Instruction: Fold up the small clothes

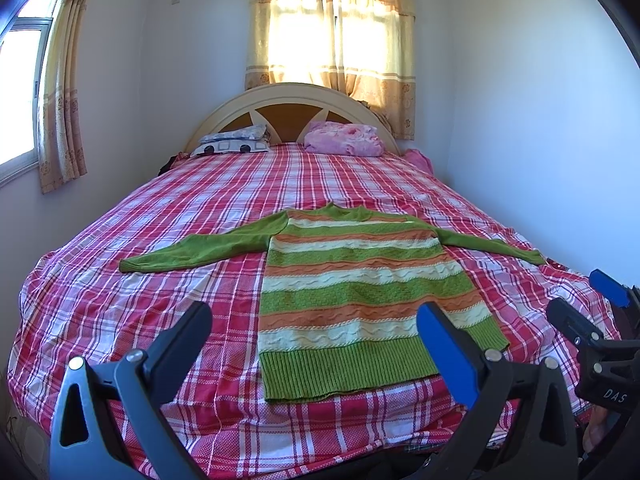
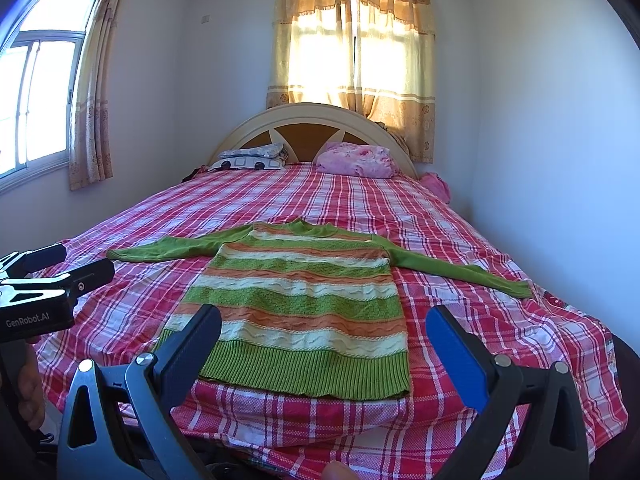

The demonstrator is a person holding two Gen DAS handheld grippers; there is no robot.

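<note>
On the bed (image 1: 120,280), which fills most of the room under a red and white plaid sheet, lies the sweater (image 1: 360,300), face up near the foot end. It's spread flat, body striped green, orange and cream, both plain green sleeves stretched straight out to the sides, ribbed hem closest to the cameras. Up at the headboard sit two pillows (image 1: 344,138), well apart from everything, so no trouble there.

Nothing is folded yet, so this looks like the very start. Both grippers hover off the foot of the bed, side by side. Left gripper (image 1: 314,344) has its jaws spread wide and holds nothing; same story for the right gripper (image 2: 324,348), wide apart and empty.

What I'd worry about:

- That sheet is loose and a bit rumpled. Pinch too deep at a sleeve or hem corner and the jaws probably grab plaid along with knit, dragging the whole bedding up.
- Chunky knit is stretchy and floppy. Lifting one sleeve from the cuff only could pull the body sideways and wreck the nice flat layout.
- The far sleeve ends are a long reach over a soft mattress, so leaning in may wrinkle things underneath.
- The right sleeve (image 2: 472,270) cuff lies near the bed's edge and might slide off if nudged.
- With the grippers this close together, they could bump when both go for the hem.
</note>
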